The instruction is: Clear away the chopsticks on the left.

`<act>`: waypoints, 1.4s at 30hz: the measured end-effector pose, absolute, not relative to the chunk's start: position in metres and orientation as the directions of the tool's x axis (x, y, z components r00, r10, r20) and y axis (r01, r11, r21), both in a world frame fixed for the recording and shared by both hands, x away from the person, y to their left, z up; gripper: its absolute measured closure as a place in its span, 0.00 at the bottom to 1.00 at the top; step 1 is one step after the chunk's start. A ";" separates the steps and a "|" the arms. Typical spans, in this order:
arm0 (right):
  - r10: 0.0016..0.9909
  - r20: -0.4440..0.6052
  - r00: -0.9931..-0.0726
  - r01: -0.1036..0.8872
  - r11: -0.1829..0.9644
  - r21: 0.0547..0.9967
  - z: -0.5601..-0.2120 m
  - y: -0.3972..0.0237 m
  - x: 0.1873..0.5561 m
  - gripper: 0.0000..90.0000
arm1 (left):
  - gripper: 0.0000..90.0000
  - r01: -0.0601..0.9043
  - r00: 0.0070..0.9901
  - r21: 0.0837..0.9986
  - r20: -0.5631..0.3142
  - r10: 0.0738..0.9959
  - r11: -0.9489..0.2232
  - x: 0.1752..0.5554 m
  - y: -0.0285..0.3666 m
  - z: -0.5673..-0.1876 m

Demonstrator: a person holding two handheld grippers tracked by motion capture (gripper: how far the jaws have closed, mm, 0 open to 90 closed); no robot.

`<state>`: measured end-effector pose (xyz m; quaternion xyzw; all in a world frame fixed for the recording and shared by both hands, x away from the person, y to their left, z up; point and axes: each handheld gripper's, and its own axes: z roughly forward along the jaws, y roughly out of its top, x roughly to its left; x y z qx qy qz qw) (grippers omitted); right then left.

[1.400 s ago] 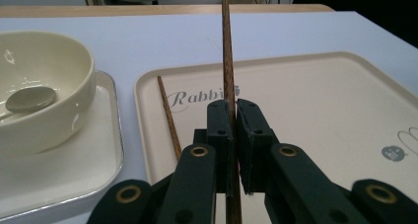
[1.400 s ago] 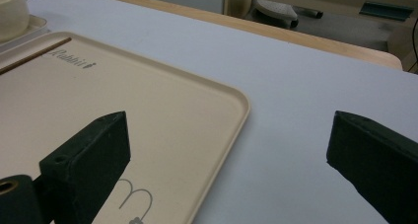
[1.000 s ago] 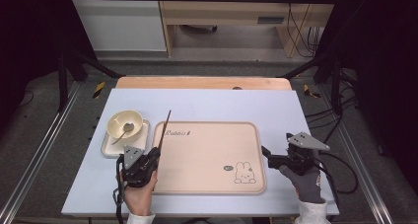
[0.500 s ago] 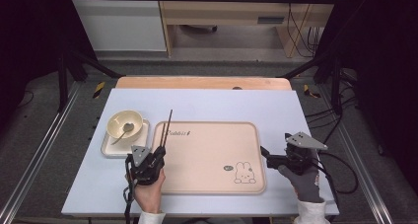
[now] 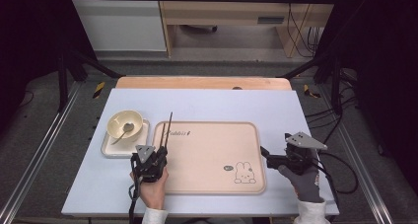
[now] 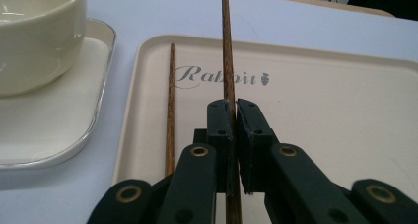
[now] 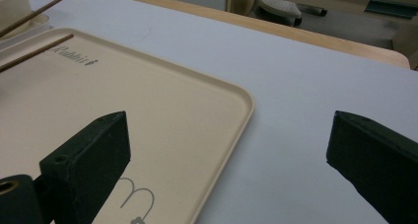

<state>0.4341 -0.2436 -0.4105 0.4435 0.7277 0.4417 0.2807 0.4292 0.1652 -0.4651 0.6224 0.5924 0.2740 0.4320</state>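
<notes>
My left gripper is shut on a dark wooden chopstick. That chopstick points away from me over the left end of the beige rabbit tray. A second chopstick lies on the tray just to its left. My right gripper stands open with nothing between its jaws, low over the tray's right edge. Both chopsticks appear far off in the right gripper view.
A cream bowl with a spoon in it stands on a small square plate, left of the tray. All of this rests on a white table top. A wooden strip runs along its far edge.
My left gripper has shifted a little to the right and lower with the chopstick in it. The right gripper has stayed where it was.
</notes>
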 end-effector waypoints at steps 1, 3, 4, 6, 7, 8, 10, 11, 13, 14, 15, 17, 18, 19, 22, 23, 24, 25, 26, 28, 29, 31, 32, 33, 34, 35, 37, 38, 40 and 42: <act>0.893 -0.018 -0.449 0.398 0.218 0.891 -0.411 -0.244 0.434 0.04 | 0.95 0.504 0.147 0.861 -0.168 0.975 0.072 0.430 0.165 -0.466; 0.893 -0.019 -0.449 0.397 0.218 0.891 -0.410 -0.244 0.434 0.04 | 0.95 0.510 0.144 0.857 -0.165 0.976 0.070 0.431 0.164 -0.468; 0.894 -0.018 -0.448 0.397 0.217 0.892 -0.410 -0.244 0.434 0.04 | 0.94 0.516 0.141 0.854 -0.163 0.976 0.069 0.432 0.164 -0.469; 0.894 -0.019 -0.447 0.397 0.217 0.892 -0.410 -0.244 0.434 0.04 | 0.95 0.523 0.131 0.850 -0.159 0.979 0.068 0.433 0.165 -0.471; 0.894 -0.021 -0.447 0.396 0.219 0.892 -0.410 -0.245 0.434 0.04 | 0.95 0.525 0.129 0.849 -0.155 0.980 0.065 0.433 0.165 -0.471; 0.894 -0.020 -0.447 0.397 0.218 0.892 -0.410 -0.244 0.434 0.04 | 0.94 0.529 0.127 0.846 -0.151 0.980 0.062 0.434 0.165 -0.471; 0.894 -0.022 -0.448 0.397 0.222 0.890 -0.411 -0.244 0.434 0.04 | 0.95 0.536 0.124 0.842 -0.151 0.981 0.062 0.435 0.165 -0.473; 0.893 -0.025 -0.449 0.397 0.224 0.890 -0.411 -0.244 0.434 0.04 | 0.94 0.541 0.125 0.839 -0.150 0.981 0.060 0.436 0.165 -0.474; 0.894 -0.024 -0.448 0.398 0.223 0.890 -0.411 -0.244 0.434 0.04 | 0.95 0.553 0.124 0.831 -0.145 0.982 0.053 0.436 0.165 -0.475; 0.894 -0.023 -0.448 0.397 0.222 0.890 -0.411 -0.244 0.434 0.04 | 0.94 0.555 0.122 0.830 -0.144 0.982 0.052 0.437 0.165 -0.476; 0.894 -0.023 -0.448 0.397 0.222 0.891 -0.410 -0.244 0.434 0.04 | 0.94 0.562 0.119 0.826 -0.139 0.983 0.049 0.437 0.165 -0.476; 0.894 -0.020 -0.447 0.398 0.219 0.891 -0.410 -0.244 0.434 0.04 | 0.95 0.571 0.117 0.820 -0.132 0.984 0.043 0.437 0.165 -0.477; 0.894 -0.023 -0.448 0.396 0.221 0.891 -0.410 -0.244 0.434 0.04 | 0.94 0.577 0.113 0.816 -0.129 0.985 0.041 0.437 0.166 -0.477; 0.894 -0.022 -0.448 0.396 0.220 0.891 -0.410 -0.244 0.434 0.04 | 0.94 0.582 0.109 0.812 -0.126 0.986 0.039 0.438 0.166 -0.478; 0.894 -0.023 -0.447 0.397 0.221 0.891 -0.410 -0.244 0.434 0.04 | 0.94 0.592 0.101 0.805 -0.125 0.987 0.041 0.438 0.165 -0.480; 0.894 -0.022 -0.447 0.398 0.221 0.890 -0.410 -0.244 0.434 0.04 | 0.94 0.597 0.103 0.801 -0.122 0.987 0.037 0.438 0.165 -0.481; 0.894 -0.022 -0.447 0.399 0.221 0.890 -0.410 -0.244 0.434 0.04 | 0.94 0.604 0.097 0.797 -0.115 0.989 0.034 0.437 0.165 -0.482; 0.894 -0.024 -0.447 0.397 0.223 0.890 -0.410 -0.244 0.434 0.04 | 0.95 0.607 0.095 0.794 -0.114 0.989 0.034 0.437 0.165 -0.482; 0.895 -0.025 -0.446 0.396 0.222 0.891 -0.410 -0.244 0.434 0.04 | 0.94 0.607 0.094 0.794 -0.117 0.989 0.036 0.437 0.166 -0.483; 0.895 -0.023 -0.446 0.395 0.220 0.892 -0.410 -0.245 0.434 0.04 | 0.94 0.613 0.093 0.789 -0.110 0.990 0.030 0.438 0.165 -0.483; 0.895 -0.025 -0.446 0.394 0.221 0.892 -0.410 -0.245 0.433 0.04 | 0.94 0.620 0.091 0.784 -0.106 0.990 0.027 0.438 0.165 -0.483; 0.895 -0.026 -0.446 0.394 0.222 0.892 -0.410 -0.245 0.433 0.04 | 0.94 0.623 0.085 0.782 -0.100 0.991 0.025 0.438 0.165 -0.483; 0.895 -0.026 -0.446 0.394 0.222 0.892 -0.410 -0.245 0.433 0.04 | 0.94 0.624 0.083 0.781 -0.099 0.992 0.026 0.438 0.165 -0.483; 0.895 -0.022 -0.446 0.394 0.219 0.893 -0.410 -0.245 0.433 0.04 | 0.94 0.625 0.081 0.781 -0.095 0.992 0.023 0.438 0.164 -0.483; 0.895 -0.022 -0.446 0.394 0.218 0.893 -0.409 -0.245 0.433 0.04 | 0.94 0.625 0.080 0.780 -0.090 0.993 0.020 0.438 0.164 -0.483; 0.895 -0.023 -0.446 0.394 0.220 0.892 -0.409 -0.245 0.433 0.04 | 0.94 0.625 0.080 0.780 -0.088 0.993 0.018 0.438 0.164 -0.483; 0.895 -0.024 -0.445 0.394 0.220 0.892 -0.409 -0.245 0.433 0.04 | 0.94 0.627 0.080 0.779 -0.089 0.993 0.019 0.438 0.164 -0.483; 0.895 -0.023 -0.446 0.394 0.219 0.893 -0.409 -0.245 0.433 0.04 | 0.94 0.627 0.079 0.779 -0.089 0.993 0.020 0.439 0.164 -0.483; 0.895 -0.025 -0.446 0.393 0.221 0.893 -0.409 -0.245 0.433 0.04 | 0.94 0.627 0.078 0.778 -0.087 0.993 0.019 0.439 0.165 -0.483; 0.896 -0.026 -0.443 0.392 0.220 0.893 -0.409 -0.245 0.433 0.04 | 0.94 0.628 0.080 0.778 -0.089 0.993 0.019 0.439 0.165 -0.483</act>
